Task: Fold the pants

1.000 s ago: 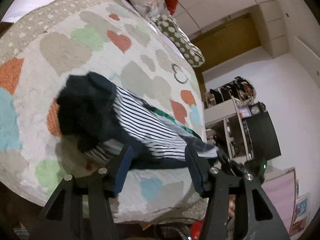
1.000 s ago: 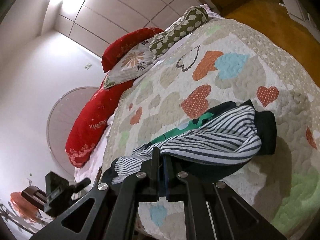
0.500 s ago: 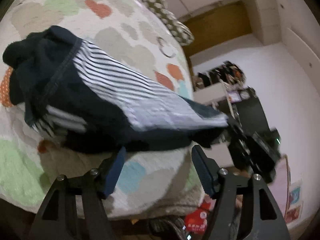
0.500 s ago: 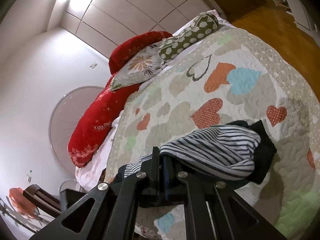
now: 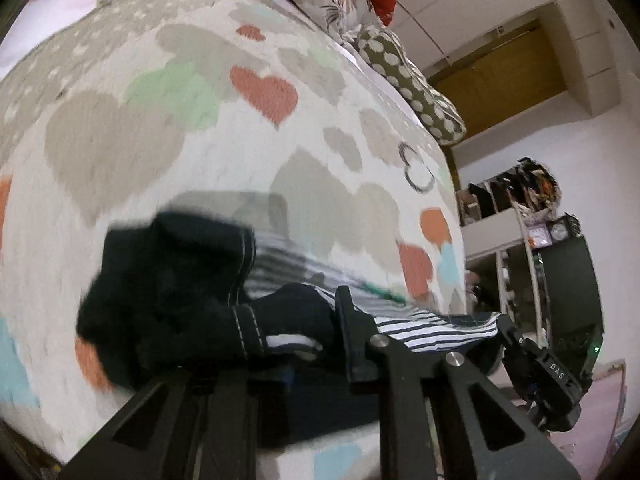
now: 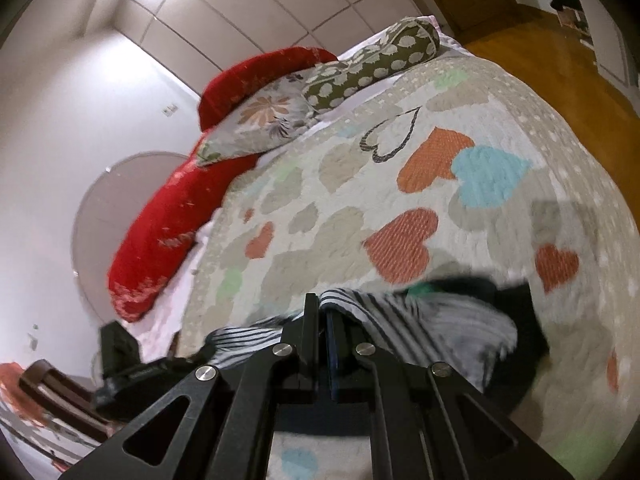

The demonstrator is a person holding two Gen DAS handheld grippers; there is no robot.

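The left hand-held gripper point(image 5: 316, 332) has just closed its jaws on the navy end of the striped pants point(image 5: 168, 304). The right hand-held gripper point(image 6: 326, 320) stays clamped on the striped edge. The pants hang bunched just above the heart-patterned bedspread point(image 5: 160, 100), ready for spreading.

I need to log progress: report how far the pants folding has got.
Done: nothing tidy yet; the striped pants lie bunched on the heart quilt.
In hand: the right gripper is shut on the striped fabric; the left gripper has just closed on the dark end.
Left: spreading them flat and making every fold.
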